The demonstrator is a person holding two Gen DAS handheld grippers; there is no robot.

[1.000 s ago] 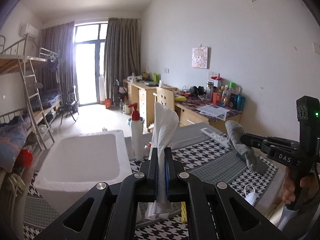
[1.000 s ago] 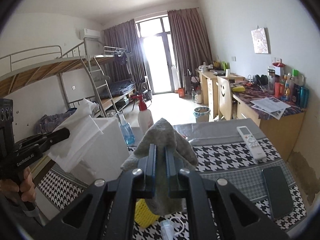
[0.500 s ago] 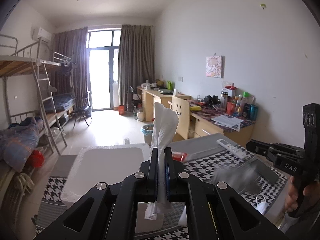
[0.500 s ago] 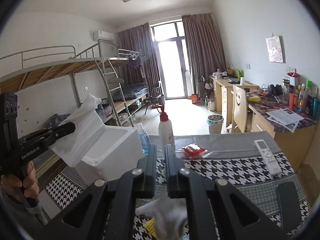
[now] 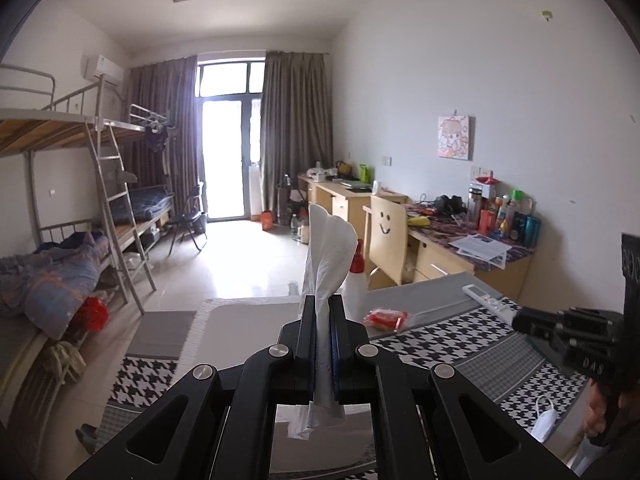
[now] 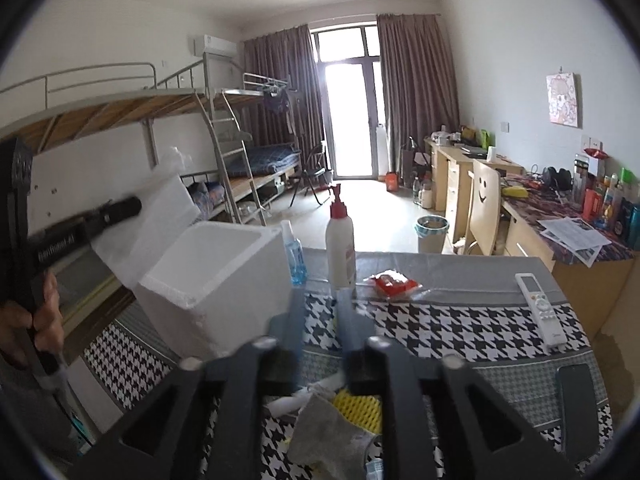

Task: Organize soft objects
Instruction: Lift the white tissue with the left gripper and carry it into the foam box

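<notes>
My left gripper (image 5: 322, 308) is shut on a white tissue (image 5: 328, 248) and holds it up above the table; it also shows at the left of the right wrist view (image 6: 132, 206), beside the white foam box (image 6: 224, 276). My right gripper (image 6: 320, 300) is open and empty, its fingers blurred. The grey cloth (image 6: 332, 440) lies on the checkered tablecloth (image 6: 460, 324) under it, next to a yellow foam net (image 6: 358, 408). The right gripper shows at the right edge of the left wrist view (image 5: 520, 320).
A white pump bottle (image 6: 340, 240), a blue bottle (image 6: 294, 256), a red packet (image 6: 394, 282), a white remote (image 6: 538, 306) and a dark phone (image 6: 576, 404) are on the table. A white face mask (image 5: 546, 424) lies near the front right. Bunk beds stand left, desks right.
My right gripper opened and let the grey cloth fall onto the table. My left gripper still holds the tissue and has risen, with the foam box now lower in its view.
</notes>
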